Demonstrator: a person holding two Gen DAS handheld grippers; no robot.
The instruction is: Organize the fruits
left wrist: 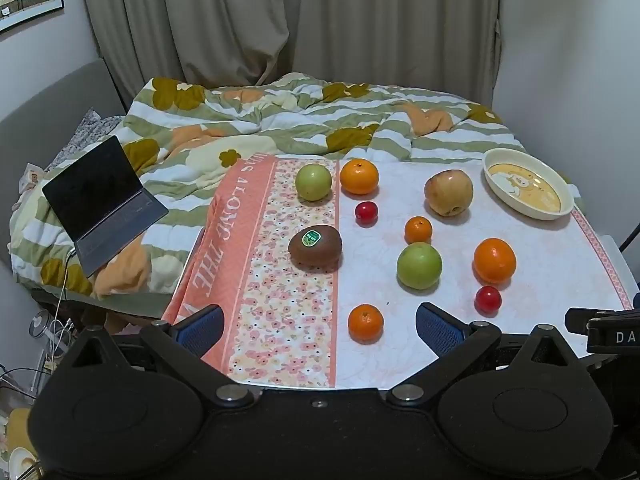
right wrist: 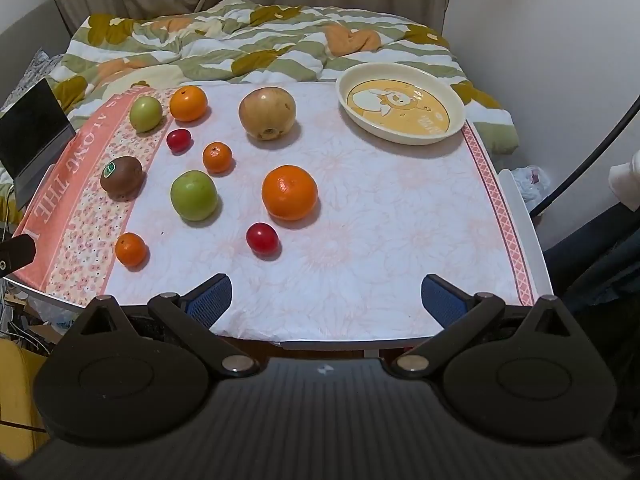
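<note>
Fruits lie scattered on a table with a pink-and-white cloth. There are two green apples, a big orange, another orange, two small tangerines, two red cherry tomatoes, a kiwi and a brownish pear. A cream plate with a cartoon dog stands empty at the far right. My left gripper is open near the front edge, beside a small tangerine. My right gripper is open and empty at the front edge.
A bed with a flowered quilt lies behind the table. An open laptop sits on it at the left. Curtains hang behind. A black cable runs at the right, near the wall.
</note>
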